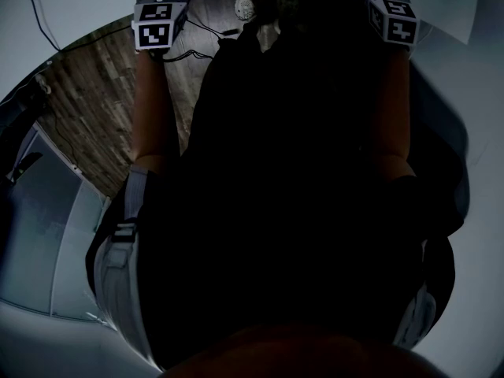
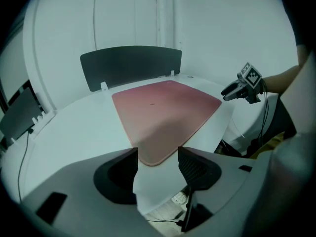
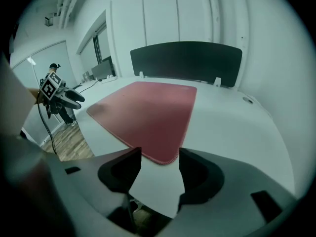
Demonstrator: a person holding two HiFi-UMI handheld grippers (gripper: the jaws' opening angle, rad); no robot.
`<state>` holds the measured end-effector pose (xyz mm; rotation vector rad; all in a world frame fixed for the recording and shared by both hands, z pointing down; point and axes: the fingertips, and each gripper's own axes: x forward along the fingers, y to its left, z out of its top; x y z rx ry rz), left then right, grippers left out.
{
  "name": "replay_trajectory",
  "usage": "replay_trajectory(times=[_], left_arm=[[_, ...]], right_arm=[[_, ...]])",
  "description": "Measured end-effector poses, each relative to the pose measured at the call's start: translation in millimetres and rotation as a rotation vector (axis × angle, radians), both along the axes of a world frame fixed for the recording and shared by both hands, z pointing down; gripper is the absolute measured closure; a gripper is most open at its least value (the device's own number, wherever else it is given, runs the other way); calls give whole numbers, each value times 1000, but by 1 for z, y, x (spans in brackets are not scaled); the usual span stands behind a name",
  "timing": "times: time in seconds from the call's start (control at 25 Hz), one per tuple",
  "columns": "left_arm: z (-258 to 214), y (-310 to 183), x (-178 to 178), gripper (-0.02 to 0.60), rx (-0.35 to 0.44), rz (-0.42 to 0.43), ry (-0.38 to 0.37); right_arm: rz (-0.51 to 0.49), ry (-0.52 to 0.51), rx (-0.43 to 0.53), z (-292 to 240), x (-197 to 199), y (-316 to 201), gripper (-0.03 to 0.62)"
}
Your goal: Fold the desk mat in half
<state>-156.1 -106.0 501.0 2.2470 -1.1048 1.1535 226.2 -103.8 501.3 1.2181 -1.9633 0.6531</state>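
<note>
A dull red desk mat (image 2: 165, 112) lies flat on the white table (image 2: 74, 132). One near corner of it sits level with my left gripper (image 2: 158, 154), whose jaws stand open on either side of the corner without pressing it. In the right gripper view the mat (image 3: 150, 107) shows its other near corner between the open jaws of my right gripper (image 3: 159, 154), also untouched. Each gripper appears in the other's view, the right gripper (image 2: 242, 88) and the left gripper (image 3: 59, 95) both hovering off the table's front edge. The head view shows only the two marker cubes (image 1: 157, 26) (image 1: 394, 20) and dark clothing.
A black divider panel (image 2: 131, 63) stands upright along the table's far edge, with another dark panel (image 2: 17, 117) at the left. The table's front edge runs just under both grippers. Below it are wooden floor (image 1: 87, 109) and loose cables (image 1: 193, 42). A person (image 3: 61, 112) stands far off.
</note>
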Motion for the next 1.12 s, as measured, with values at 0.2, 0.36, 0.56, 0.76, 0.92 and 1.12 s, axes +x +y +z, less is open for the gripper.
replay_trajectory(times=[0.2,0.36,0.56,0.76,0.92,1.12], left_arm=[[7,1,-1,308,-67,-65,86],[3,-3,4,305,-105,-155,203],[-10,-17,8,305,-153,-287,381],[-11,-22,1,305,-198,-368,480],[-4,-23,0,305,-221,-412,524],[1,-26,2,305,-241,-440,560]], right_arm=[[35,-23,-59,15,3,-1,341],[92,-70,-100,19,8,0,339],[173,-137,-134,22,8,-6,339],[257,-180,-172,21,8,-9,339],[332,-250,-206,28,12,-10,339],[428,-343,-226,30,17,-16,339]])
